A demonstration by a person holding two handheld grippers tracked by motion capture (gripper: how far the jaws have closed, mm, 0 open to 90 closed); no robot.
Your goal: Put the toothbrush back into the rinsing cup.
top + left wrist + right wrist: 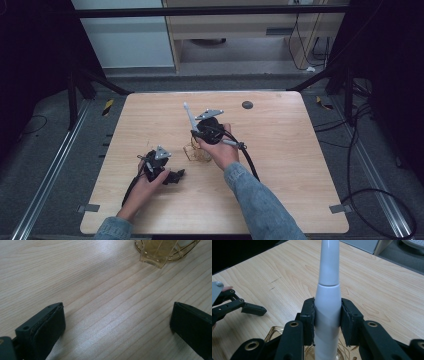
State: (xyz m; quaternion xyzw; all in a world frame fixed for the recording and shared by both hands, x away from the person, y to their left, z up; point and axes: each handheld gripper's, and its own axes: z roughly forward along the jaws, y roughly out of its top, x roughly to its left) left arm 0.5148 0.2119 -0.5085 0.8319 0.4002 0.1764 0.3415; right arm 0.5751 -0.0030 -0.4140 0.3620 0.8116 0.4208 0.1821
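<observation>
Near the worktop (280, 165) centre, a white electric-toothbrush-like handle (327, 302) was held upright by the right gripper (327, 322), fingers (308, 320) clamped on both sides, directly above a gold wire holder w/ amber glass (160, 251). At the front-left, the left gripper (117, 325) was kept low over bare wood, fingers (50, 325) spread wide, nothing betw. them.

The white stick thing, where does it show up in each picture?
High view: white stick rises from the right tongs, mid-table.
Right gripper view: centre, clamped between both jaws.
Left gripper view: not in it.
Shared landmark: gold wire holder.
</observation>
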